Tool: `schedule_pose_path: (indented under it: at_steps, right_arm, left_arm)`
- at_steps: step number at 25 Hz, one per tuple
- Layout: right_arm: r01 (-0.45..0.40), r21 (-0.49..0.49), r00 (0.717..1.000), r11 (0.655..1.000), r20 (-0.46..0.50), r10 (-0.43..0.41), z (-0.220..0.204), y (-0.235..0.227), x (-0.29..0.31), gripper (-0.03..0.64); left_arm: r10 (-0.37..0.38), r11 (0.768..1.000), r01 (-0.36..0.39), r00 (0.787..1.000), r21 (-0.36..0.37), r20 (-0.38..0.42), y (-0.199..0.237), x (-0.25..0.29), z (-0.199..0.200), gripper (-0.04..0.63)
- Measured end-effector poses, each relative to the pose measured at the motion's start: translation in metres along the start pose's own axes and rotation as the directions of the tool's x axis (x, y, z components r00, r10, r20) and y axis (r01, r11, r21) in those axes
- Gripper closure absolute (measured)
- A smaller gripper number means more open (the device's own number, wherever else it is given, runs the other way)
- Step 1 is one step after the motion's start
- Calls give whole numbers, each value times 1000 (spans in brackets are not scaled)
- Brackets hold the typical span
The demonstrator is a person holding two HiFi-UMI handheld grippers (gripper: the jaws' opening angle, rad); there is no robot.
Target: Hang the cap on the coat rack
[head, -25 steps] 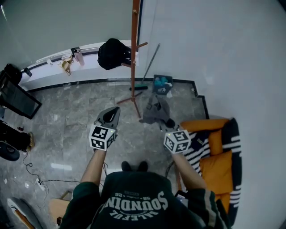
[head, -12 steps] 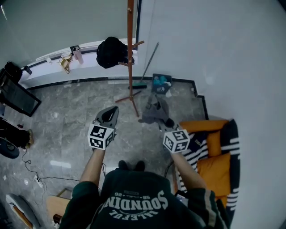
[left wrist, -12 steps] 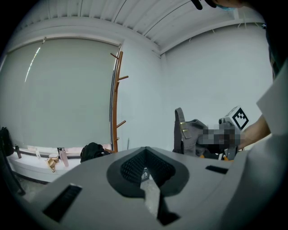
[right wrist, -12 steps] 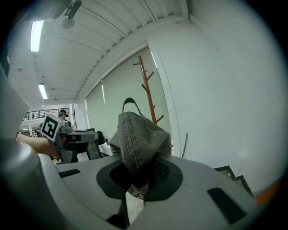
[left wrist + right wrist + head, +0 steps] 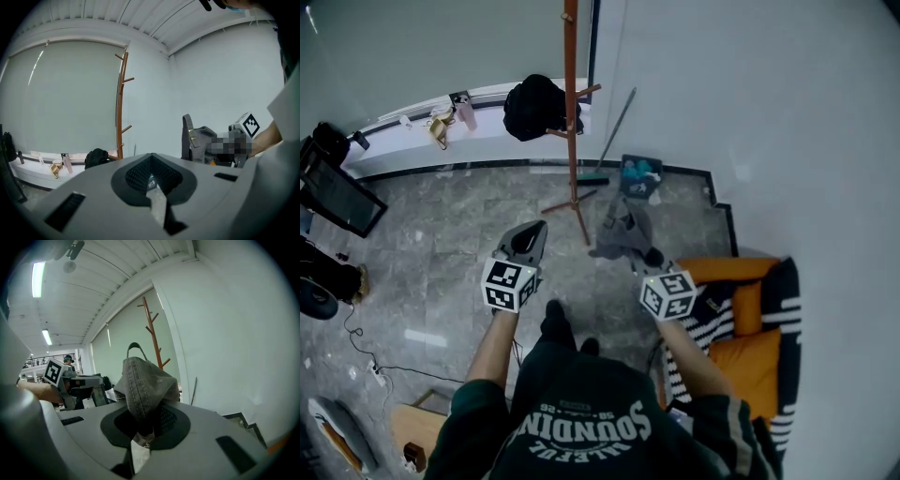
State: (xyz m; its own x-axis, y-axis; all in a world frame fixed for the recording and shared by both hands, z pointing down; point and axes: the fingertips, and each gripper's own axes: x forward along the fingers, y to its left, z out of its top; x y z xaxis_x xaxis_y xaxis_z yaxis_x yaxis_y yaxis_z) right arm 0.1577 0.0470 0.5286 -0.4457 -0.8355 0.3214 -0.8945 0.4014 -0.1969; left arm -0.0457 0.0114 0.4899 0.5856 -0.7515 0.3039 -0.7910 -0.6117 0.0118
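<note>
A grey marble-tiled floor (image 5: 441, 253) met white walls, with the tall brown wooden coat rack (image 5: 572, 112) at the far corner. Nearer and to its right, the right gripper (image 5: 143, 437) had its fingers clamped on the grey fabric cap (image 5: 145, 385). The left gripper (image 5: 154, 187) had its fingers together, empty.

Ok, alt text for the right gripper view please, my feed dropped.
The right tongs are shut on a grey cap, which bunches upward from them and fills the middle of the view. Behind it a wooden coat rack stands against a pale wall.
</note>
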Motion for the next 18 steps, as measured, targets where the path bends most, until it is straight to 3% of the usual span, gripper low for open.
schedule_pose_path:
  at_steps: [8, 18]
  right_arm:
    - [-11, -12, 1000, 1000, 6, 11, -7, -18, 35, 595]
    - [41, -29, 999, 999, -4, -41, 43, -38, 140, 595]
  left_arm:
    - [-15, 999, 14, 999, 32, 39, 21, 43, 9, 595]
    - [-80, 997, 80, 996, 9, 32, 112, 127, 30, 595]
